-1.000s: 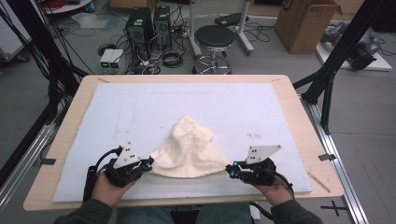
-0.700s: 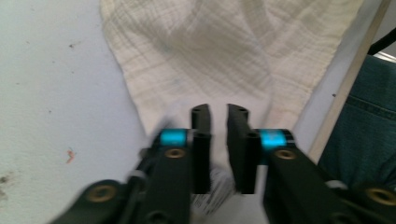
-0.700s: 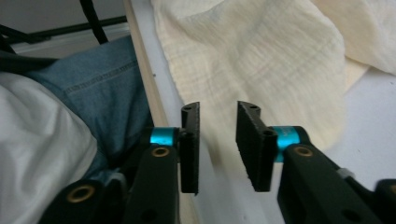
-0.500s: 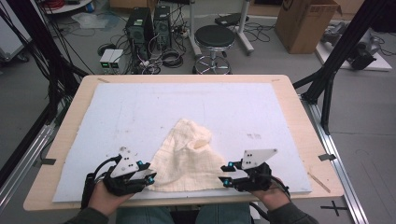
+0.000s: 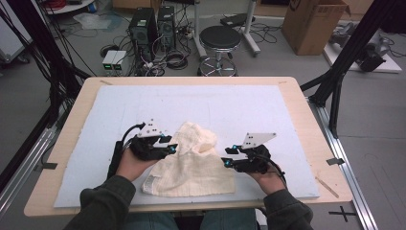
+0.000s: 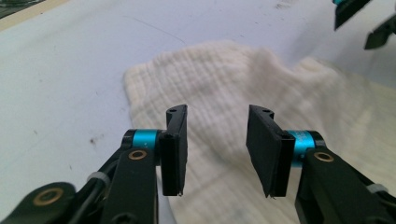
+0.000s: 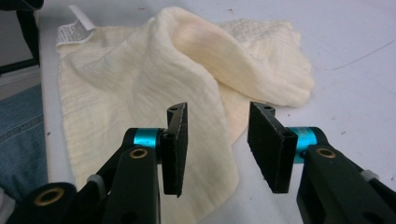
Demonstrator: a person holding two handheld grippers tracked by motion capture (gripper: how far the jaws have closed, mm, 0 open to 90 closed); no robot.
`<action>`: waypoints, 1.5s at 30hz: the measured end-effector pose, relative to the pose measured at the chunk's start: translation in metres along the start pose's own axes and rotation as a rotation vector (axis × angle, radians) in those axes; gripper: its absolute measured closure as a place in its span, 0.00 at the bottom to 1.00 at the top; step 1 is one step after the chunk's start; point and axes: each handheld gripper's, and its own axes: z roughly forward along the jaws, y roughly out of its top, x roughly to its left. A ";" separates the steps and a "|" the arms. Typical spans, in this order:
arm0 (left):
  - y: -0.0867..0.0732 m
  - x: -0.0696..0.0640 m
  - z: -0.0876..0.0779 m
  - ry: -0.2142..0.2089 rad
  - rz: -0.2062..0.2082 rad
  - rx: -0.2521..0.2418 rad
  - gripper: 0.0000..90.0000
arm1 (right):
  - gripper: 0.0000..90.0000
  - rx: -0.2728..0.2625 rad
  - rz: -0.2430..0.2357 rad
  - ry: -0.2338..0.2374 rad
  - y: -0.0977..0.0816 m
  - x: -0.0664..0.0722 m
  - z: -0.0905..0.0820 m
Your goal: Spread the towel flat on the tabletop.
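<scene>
I have the cream cloth [image 5: 190,163] lying on the pale mat [image 5: 86,163] of the worktop [image 5: 306,120], near my edge, and it sits between my two claws. Its near half lies fairly flat, with a small white label [image 7: 74,25] at the near left corner, while the far half is humped up into a soft fold. My left claw [image 5: 171,147] stands at the cloth's left edge and my right claw [image 5: 229,162] at its right edge. Both have just been opening: each now stands partly wide with nothing pinched. In the left gripper view the cloth lies beneath and beyond the pads, and in the right gripper view its folded ridge rises just past them. I judge that the step in hand is to take a fresh hold so that the hump can be drawn out flat. To do that well, I would bring each claw low over a single edge of the fabric rather than the bunched middle, and catch only one layer. Then I would pull the two sides apart evenly and level, so the cloth spreads instead of dragging across the mat. A bite on the thick fold would most likely lift the whole bundle.
</scene>
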 end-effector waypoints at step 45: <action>0.008 0.032 0.046 0.203 -0.047 0.152 0.97 | 0.65 0.001 0.095 -0.053 -0.002 -0.036 0.015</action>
